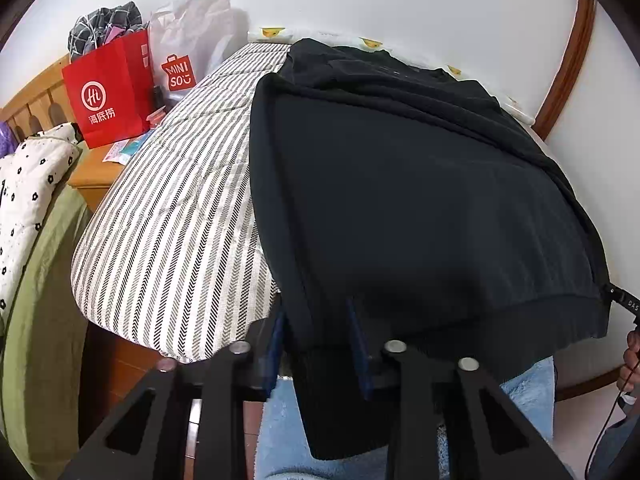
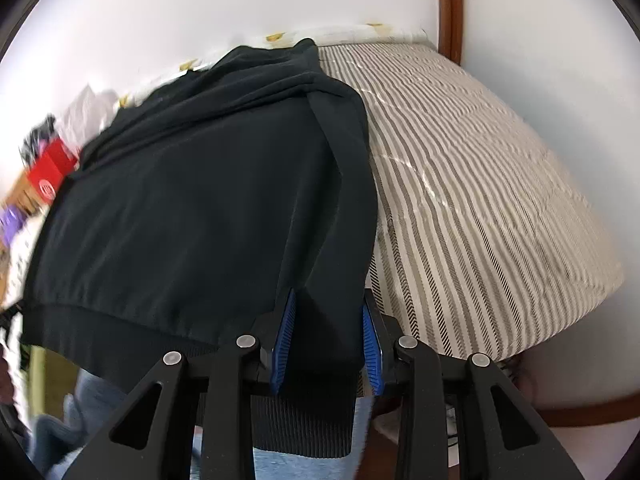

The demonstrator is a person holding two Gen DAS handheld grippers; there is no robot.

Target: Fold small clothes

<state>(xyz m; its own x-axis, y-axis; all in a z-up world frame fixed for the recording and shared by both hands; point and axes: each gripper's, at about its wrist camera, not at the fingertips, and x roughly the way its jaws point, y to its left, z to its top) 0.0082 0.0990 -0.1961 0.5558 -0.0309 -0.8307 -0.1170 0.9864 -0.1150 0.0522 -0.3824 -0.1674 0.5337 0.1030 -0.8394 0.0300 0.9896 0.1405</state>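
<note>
A black sweatshirt (image 1: 420,200) lies spread on a striped mattress (image 1: 176,216), its ribbed hem hanging over the near edge. My left gripper (image 1: 316,344) stands at the hem's left corner, blue pads either side of a sleeve cuff, jaws apart around the cloth. In the right wrist view the sweatshirt (image 2: 192,200) fills the left half on the mattress (image 2: 480,184). My right gripper (image 2: 326,340) straddles the folded-in sleeve at the hem's right corner, blue pads (image 2: 285,340) apart around it. The right wrist view is motion-blurred.
A red paper bag (image 1: 108,96) and a white Miniso bag (image 1: 188,52) stand on a wooden bedside cabinet (image 1: 96,176) at the left. A dotted white quilt (image 1: 28,192) and green bedding (image 1: 44,320) lie far left. White wall behind. Blue fluffy fabric (image 1: 532,392) below the hem.
</note>
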